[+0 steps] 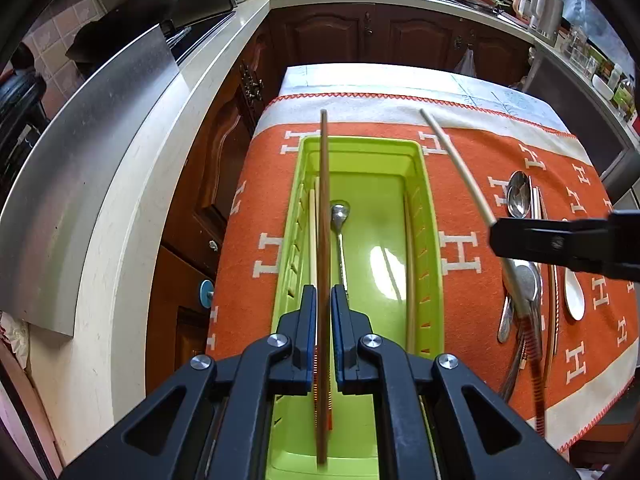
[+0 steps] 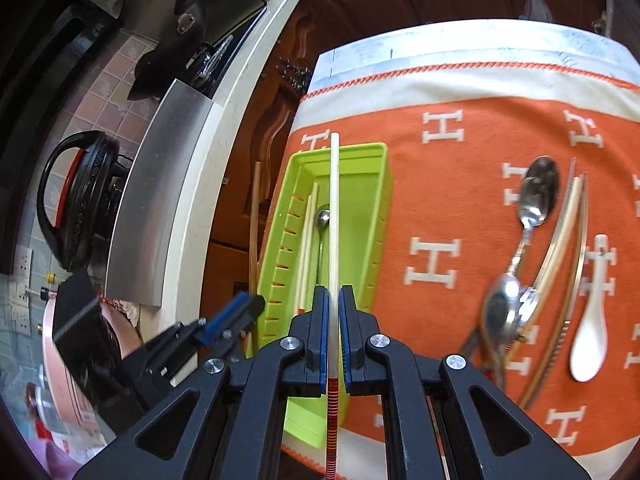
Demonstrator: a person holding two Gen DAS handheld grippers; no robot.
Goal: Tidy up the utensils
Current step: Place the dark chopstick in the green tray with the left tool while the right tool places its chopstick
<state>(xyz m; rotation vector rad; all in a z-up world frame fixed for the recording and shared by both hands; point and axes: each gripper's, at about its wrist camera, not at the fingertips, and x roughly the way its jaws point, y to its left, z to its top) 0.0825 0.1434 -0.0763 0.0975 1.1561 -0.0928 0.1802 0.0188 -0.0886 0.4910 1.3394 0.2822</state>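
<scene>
Lime-green plastic tray [image 1: 430, 216] on orange cloth [image 1: 472, 184], holding a spoon [image 1: 340, 220]. Left gripper [image 1: 324, 300] clamps brown chopstick [image 1: 324, 184]; right gripper [image 2: 334, 300] clamps pale chopstick [image 2: 334, 208], both above tray.

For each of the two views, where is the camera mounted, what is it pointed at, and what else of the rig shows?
Left wrist: on the left gripper, looking steeply down over the green tray; jaws shut on a brown chopstick; the right gripper's finger shows at right.
Right wrist: on the right gripper, looking down at the tray's right side; jaws shut on a pale chopstick; the left gripper shows lower left.
Shared: tray, orange cloth, loose spoons, white spoon.
</scene>
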